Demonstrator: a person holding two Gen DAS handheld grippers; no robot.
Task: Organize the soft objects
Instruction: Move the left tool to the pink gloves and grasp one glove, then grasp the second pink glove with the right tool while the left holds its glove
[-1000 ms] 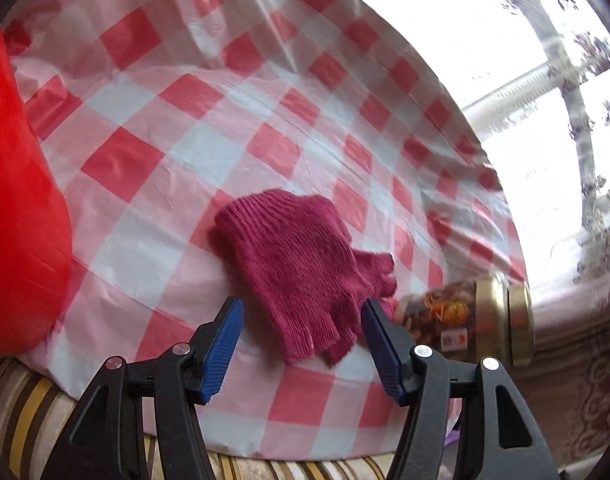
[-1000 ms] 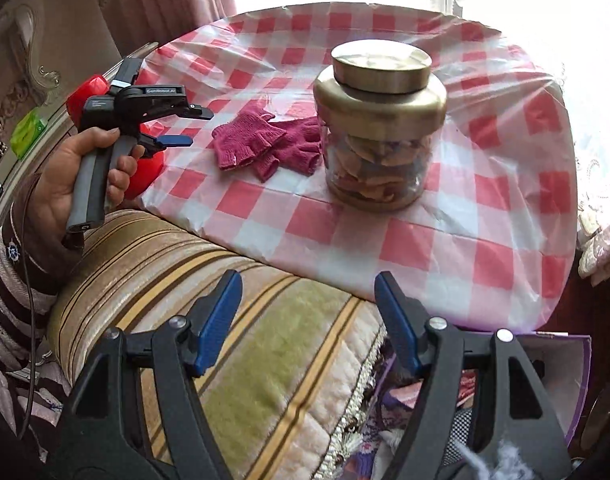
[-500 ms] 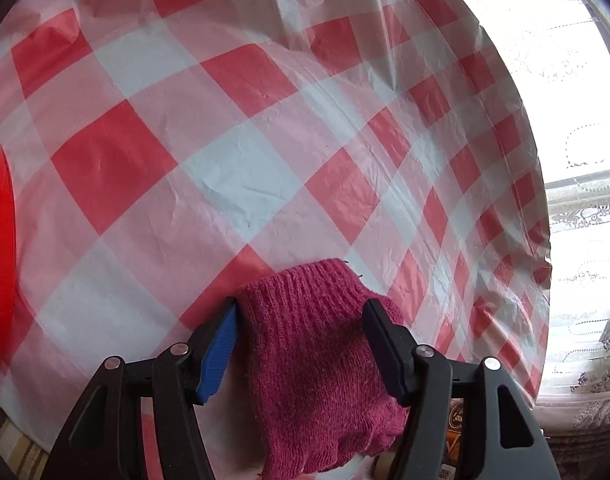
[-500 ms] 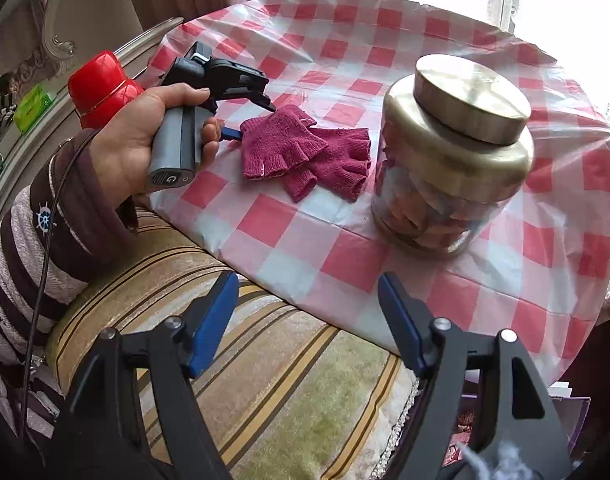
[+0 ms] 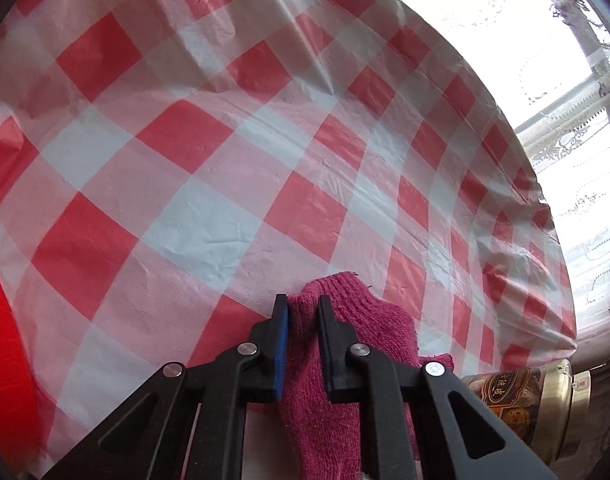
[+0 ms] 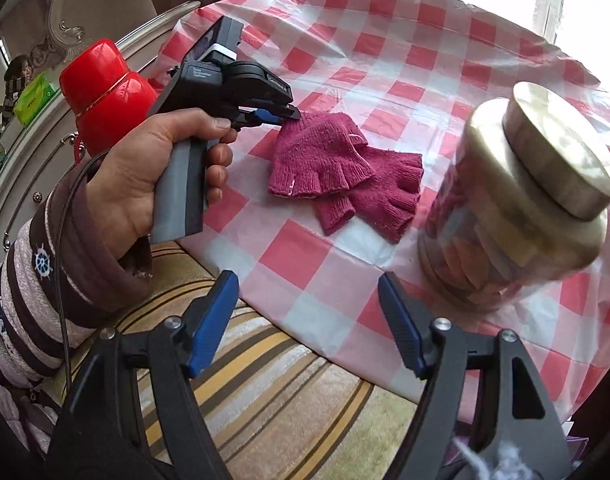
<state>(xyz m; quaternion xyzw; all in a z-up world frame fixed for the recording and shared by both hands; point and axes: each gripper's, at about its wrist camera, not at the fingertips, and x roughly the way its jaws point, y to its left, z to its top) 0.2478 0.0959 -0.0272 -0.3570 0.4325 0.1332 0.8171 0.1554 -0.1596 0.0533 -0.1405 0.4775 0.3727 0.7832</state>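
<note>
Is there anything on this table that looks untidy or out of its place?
Only the two magenta fingerless gloves look untidy: they lie crossed, one overlapping the other, not aligned as a pair. The left gripper pinches the upper glove's cuff. The glass jar stands upright with its lid on.

Upper glove [image 6: 319,158] is lying on the tablecloth [image 6: 405,64], overlapping the lower glove [image 6: 379,196], which is extending to its right and toward the near edge. Jar [image 6: 517,208] is standing on the cloth to the right of both gloves, apart from them. Flask [image 6: 105,96] is standing at the table's left edge. Left gripper [image 6: 291,114] is meeting the upper glove's cuff from the left; cuff is sitting between its fingers [image 5: 283,320]. Right gripper [image 6: 309,320] is hanging before the table, over the cushion [image 6: 265,400].
</note>
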